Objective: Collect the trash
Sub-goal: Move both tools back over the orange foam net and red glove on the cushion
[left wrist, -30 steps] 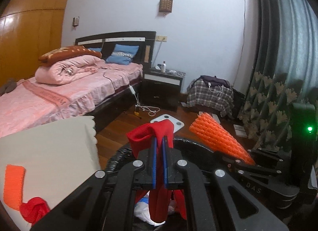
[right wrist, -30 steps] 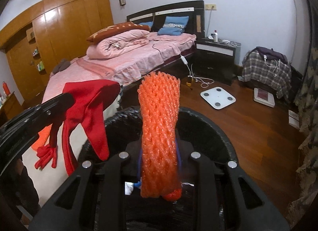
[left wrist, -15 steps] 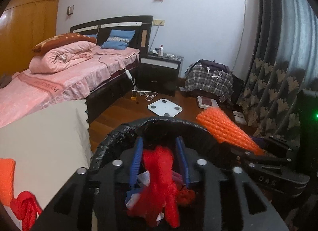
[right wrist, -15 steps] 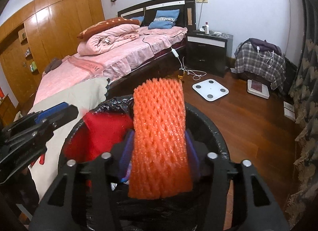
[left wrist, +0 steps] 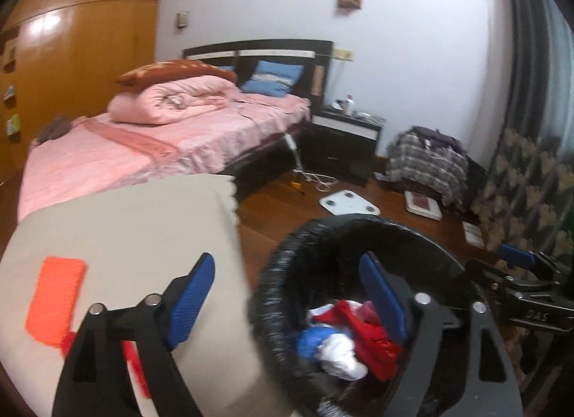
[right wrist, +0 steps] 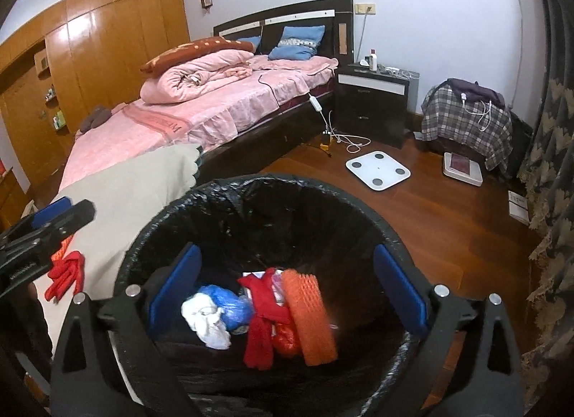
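Orange foam netting (right wrist: pixel 309 313) and a red strip (right wrist: pixel 261 320) lay inside the black-lined bin (right wrist: pixel 201 198), where a second before each had been pinched in a gripper above the rim: the netting in the right gripper (right wrist: pixel 288 305), the red strip in the left gripper (left wrist: pixel 287 304). Both sets of jaws were opening at this moment, wide apart with nothing between the blue pads, so both pieces had been let go and had dropped onto the heap. The left gripper had also swung away from the bin toward the beige-covered table (left wrist: pixel 118 223) beside it, its jaws now straddling the table's near edge and the bin's rim. Judged from that, two more pieces of trash were collected and the next ones stood waiting on the table. Counted in the bin: one orange netting, one red strip, one red-orange crumple under them, one blue wad (right wrist: pixel 229 304) and one white wad (right wrist: pixel 208 323), with something pale and flat partly hidden behind. Counted on the table near its front edge: one orange netting piece (left wrist: pixel 57 298) and one red scrap (right wrist: pixel 66 275), just beside each other. Grippers: two, both empty.
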### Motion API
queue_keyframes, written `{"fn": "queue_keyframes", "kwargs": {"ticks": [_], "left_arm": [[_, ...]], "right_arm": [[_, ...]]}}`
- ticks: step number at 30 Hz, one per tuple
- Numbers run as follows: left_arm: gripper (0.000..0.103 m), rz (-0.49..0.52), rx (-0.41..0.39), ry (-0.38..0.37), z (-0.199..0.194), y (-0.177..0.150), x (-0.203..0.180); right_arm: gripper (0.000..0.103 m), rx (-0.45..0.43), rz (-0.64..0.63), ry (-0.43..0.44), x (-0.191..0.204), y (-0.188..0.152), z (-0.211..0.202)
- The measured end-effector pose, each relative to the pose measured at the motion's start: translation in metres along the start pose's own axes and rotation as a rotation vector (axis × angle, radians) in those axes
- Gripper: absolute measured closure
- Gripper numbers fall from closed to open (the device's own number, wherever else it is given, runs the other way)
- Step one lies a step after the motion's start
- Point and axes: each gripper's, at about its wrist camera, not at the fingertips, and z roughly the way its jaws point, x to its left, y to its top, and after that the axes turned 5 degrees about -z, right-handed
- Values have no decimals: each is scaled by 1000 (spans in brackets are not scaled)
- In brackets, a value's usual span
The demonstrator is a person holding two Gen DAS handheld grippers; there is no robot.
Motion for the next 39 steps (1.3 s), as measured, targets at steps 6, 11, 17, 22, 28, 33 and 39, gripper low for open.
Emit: {"fn": "queue_keyframes", "kwargs": {"ticks": [6,11,17,22,28,33,39], "left_arm": [[13,-45,-26,105,-21,-1,45],[11,-80,-47,185,-42,-7,81],[11,-94,-51,284,-65,-20,124],[11,-115,-44,352,-80,-34,162],[11,-142,-27,410,-86,-47,199],[11,-155,-8,440,-84,-59,227],[11,-165,19,468,-77,-68,252]], "right_arm": [[8,-9,-21,50,34,6,0],[8,-14,-60,115,74,14,1],[8,-22,-140,203,131,22,4],[8,-24,-203,268,180,24,12],[8,-13,-258,314,232,23,24],[8,12,-291,344,265,17,39],[8,50,-309,359,298,9,62]]}}
